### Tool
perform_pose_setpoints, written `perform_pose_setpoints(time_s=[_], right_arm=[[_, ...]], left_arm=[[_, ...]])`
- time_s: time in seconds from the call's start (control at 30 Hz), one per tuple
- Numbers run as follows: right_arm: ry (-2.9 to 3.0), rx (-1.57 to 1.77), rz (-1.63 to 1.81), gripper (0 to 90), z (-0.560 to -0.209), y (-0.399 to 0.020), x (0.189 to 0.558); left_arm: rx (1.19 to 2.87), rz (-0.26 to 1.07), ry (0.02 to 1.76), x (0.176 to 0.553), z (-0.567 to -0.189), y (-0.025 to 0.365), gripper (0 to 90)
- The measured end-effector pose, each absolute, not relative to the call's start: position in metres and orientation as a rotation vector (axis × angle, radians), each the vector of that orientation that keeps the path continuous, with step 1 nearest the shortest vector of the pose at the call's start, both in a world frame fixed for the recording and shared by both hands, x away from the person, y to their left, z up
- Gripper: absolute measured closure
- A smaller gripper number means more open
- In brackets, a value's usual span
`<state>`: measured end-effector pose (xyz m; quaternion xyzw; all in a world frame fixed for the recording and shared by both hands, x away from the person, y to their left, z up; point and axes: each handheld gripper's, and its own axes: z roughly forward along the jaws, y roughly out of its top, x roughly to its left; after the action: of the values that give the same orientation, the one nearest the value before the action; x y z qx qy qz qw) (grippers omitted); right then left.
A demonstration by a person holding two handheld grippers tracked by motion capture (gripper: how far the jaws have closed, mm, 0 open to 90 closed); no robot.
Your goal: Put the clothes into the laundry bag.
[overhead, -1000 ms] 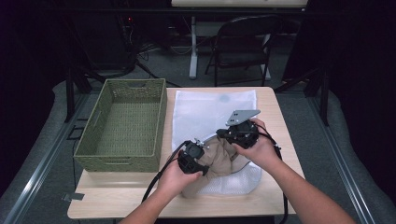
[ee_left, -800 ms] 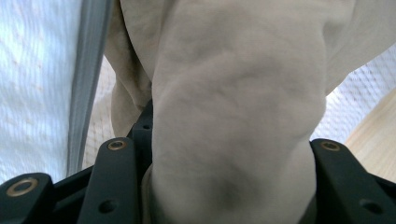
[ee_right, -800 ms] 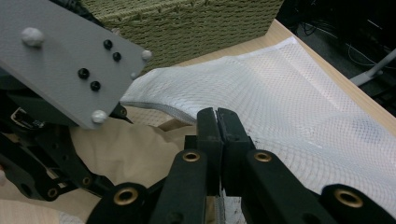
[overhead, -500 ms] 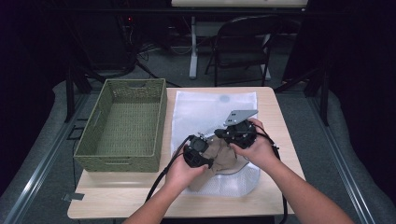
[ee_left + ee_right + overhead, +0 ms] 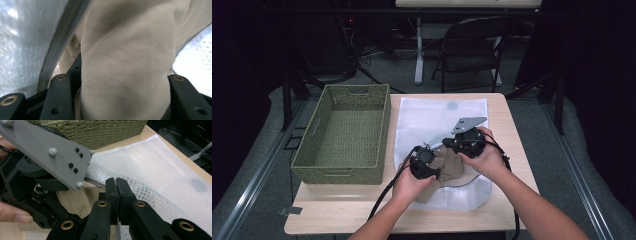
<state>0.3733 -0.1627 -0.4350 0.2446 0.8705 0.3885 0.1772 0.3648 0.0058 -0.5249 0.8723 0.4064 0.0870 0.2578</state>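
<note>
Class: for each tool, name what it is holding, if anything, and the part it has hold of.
The left tool grips a bunched fold of the beige garment. The right tool pinches the white mesh bag at the edge of its opening.

Beige cloth point(image 5: 125, 62) fills the left tongs point(image 5: 120, 100), blurred; its edges cut off.
</note>
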Motion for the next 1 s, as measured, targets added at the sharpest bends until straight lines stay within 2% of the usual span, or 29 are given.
perform_pose_setpoints(time_s=[0.43, 1.0], right_arm=[[2.468, 0.687, 1.097, 88.7, -0.437, -0.16, 0.373], [2.461, 0.707, 1.101, 88.7, -0.44, -0.162, 0.375]], left_arm=[[2.328, 0.253, 1.091, 0.362, -0.532, 0.007, 37.7], [2.251, 0.333, 0.985, 0.341, -0.501, 0.017, 33.5]])
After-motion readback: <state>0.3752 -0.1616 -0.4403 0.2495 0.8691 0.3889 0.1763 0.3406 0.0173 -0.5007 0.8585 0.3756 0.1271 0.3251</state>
